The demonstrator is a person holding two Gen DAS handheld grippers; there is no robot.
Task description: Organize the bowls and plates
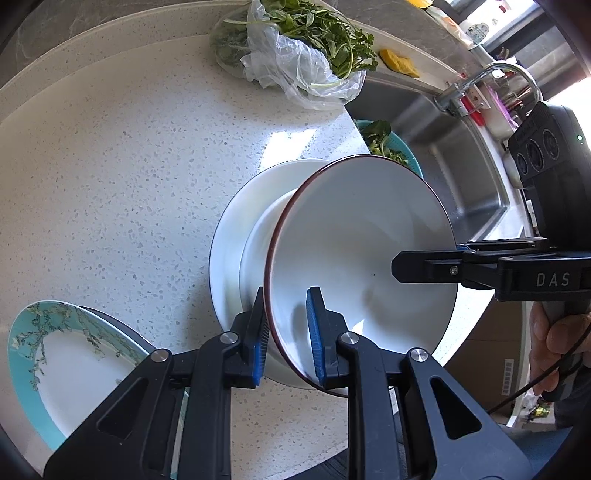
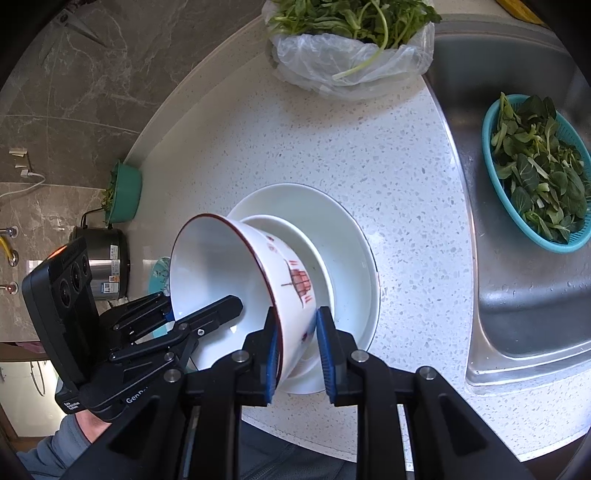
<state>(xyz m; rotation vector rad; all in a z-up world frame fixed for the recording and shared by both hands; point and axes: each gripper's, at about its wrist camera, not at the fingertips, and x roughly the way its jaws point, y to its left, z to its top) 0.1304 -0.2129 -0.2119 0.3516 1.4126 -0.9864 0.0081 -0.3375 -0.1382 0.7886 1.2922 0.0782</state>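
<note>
Two leafy greens heaps (image 2: 351, 18) nearby

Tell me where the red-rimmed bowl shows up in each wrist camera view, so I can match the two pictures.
Left wrist view: the red-rimmed bowl fills the centre right, tilted, inside facing the camera.
Right wrist view: the red-rimmed bowl sits lower centre left, its red-patterned outside showing.
Shared landmark: the white plate under it, and the bag of greens at the top.

A red-rimmed white bowl (image 1: 354, 251) – tilted on edge – leans on stacked white plates (image 1: 236, 236).
</note>
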